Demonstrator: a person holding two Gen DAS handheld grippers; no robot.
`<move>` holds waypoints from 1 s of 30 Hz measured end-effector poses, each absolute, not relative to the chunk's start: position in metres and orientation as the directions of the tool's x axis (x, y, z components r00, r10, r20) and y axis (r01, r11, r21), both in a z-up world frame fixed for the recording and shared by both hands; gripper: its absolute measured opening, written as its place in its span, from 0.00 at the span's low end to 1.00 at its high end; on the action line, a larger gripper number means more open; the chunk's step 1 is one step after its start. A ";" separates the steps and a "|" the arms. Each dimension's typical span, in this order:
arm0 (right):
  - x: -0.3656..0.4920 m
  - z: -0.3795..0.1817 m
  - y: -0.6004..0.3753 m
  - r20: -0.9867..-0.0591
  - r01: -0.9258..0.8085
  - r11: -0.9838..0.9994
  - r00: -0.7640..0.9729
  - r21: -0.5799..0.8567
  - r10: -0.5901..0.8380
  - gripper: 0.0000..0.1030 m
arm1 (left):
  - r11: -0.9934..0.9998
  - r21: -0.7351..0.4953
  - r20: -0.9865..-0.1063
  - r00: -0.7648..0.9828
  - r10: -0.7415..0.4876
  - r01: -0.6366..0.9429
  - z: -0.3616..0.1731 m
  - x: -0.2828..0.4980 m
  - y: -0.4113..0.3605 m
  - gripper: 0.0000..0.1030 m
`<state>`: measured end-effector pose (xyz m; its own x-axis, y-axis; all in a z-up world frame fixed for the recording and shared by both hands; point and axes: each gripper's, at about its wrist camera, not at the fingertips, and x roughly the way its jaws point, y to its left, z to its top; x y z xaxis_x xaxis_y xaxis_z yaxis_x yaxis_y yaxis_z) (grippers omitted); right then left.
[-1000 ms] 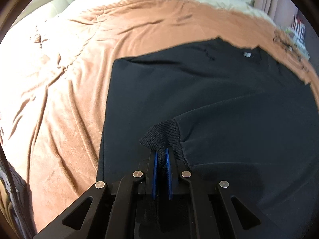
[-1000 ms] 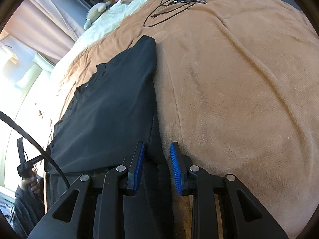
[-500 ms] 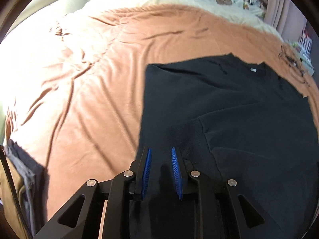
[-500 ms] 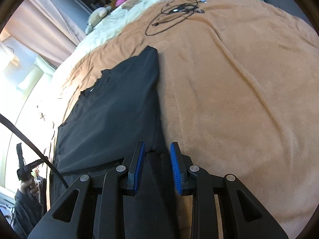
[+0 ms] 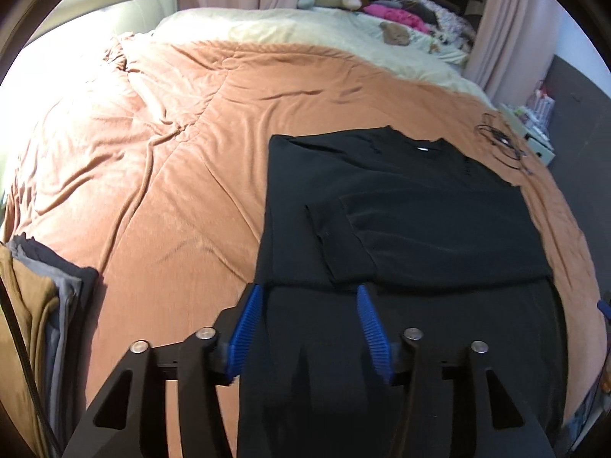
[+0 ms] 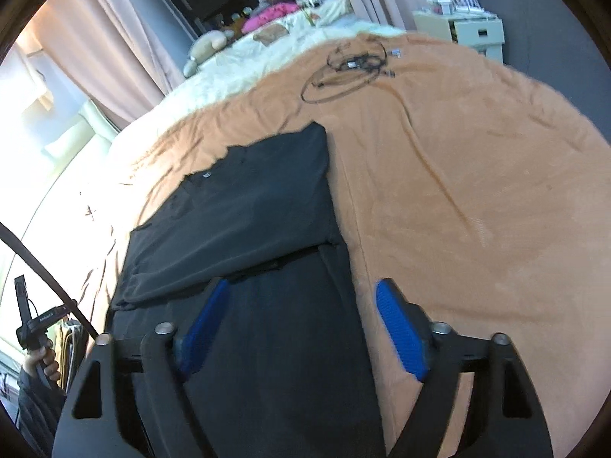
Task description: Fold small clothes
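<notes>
So the black shirt [image 5: 420, 206] is laid lengthwise straight ahead of both grippers; left gripper [image 5: 309, 328] and right gripper [image 6: 305, 328] have just been opened, nothing gripped.

Beneath my claws spreads a bed covered by a rust-orange blanket [image 5: 183, 175], wrinkled toward ten o'clock in my left view and smoother on the far right in my right view. A black shirt [image 5: 412, 206] lies flat on it, partly folded, its collar toward twelve o'clock and its sleeves laid across the body. At about two o'clock from the shirt a coil of black cable [image 6: 343, 72] rests on the blanket. At eight o'clock in my left view sits a stack of folded clothes [image 5: 42, 305], brown and grey. Beyond the blanket, at twelve o'clock, a cream quilt [image 5: 305, 34] carries a plush toy [image 5: 328, 0] and pink fabric [image 5: 397, 13].
</notes>
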<state>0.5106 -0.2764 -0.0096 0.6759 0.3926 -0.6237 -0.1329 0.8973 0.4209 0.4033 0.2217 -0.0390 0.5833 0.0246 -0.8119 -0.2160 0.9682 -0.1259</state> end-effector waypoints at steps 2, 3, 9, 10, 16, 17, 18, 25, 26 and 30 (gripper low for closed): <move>0.490 0.001 -0.273 -0.623 -0.145 0.905 0.681 0.400 0.385 0.78 | 0.969 -0.143 -0.794 0.608 0.009 -0.200 -0.032 0.384 0.219 0.72; 0.481 0.004 -0.272 -0.626 -0.145 0.912 0.686 0.382 0.372 0.79 | 0.970 -0.146 -0.787 0.617 0.005 -0.195 -0.029 0.377 0.219 0.80; 0.432 0.019 -0.268 -0.642 -0.129 0.934 0.694 0.333 0.325 0.86 | 0.967 -0.187 -0.738 0.674 -0.021 -0.174 -0.013 0.322 0.213 0.94; 0.423 0.021 -0.266 -0.641 -0.129 0.938 0.699 0.322 0.316 0.87 | 0.967 -0.191 -0.731 0.682 -0.024 -0.171 -0.011 0.312 0.212 0.94; 0.377 0.032 -0.263 -0.638 -0.126 0.942 0.707 0.310 0.304 0.93 | 0.964 -0.218 -0.681 0.731 -0.039 -0.152 0.002 0.254 0.202 0.94; 0.370 0.033 -0.264 -0.635 -0.132 0.942 0.709 0.308 0.307 0.93 | 0.963 -0.225 -0.673 0.738 -0.042 -0.150 0.003 0.246 0.200 0.94; 0.359 0.034 -0.263 -0.633 -0.132 0.947 0.715 0.292 0.295 0.93 | 0.962 -0.229 -0.665 0.746 -0.043 -0.149 0.004 0.234 0.198 0.94; 0.297 0.032 -0.264 -0.583 -0.182 0.945 0.751 0.271 0.311 0.93 | 0.953 -0.268 -0.609 0.792 -0.051 -0.145 0.007 0.171 0.193 0.94; 0.291 0.030 -0.263 -0.584 -0.187 0.946 0.750 0.264 0.311 0.93 | 0.951 -0.269 -0.602 0.797 -0.043 -0.152 0.005 0.164 0.193 0.94; 0.269 0.020 -0.267 -0.580 -0.201 0.946 0.751 0.254 0.315 0.93 | 0.950 -0.268 -0.586 0.810 -0.027 -0.162 -0.002 0.138 0.191 0.94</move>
<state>0.2689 -0.2671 0.0202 0.7512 0.3149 -0.5802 -0.2006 0.9462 0.2539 0.1383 0.1908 -0.0018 0.8096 -0.0274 -0.5863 -0.1621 0.9496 -0.2682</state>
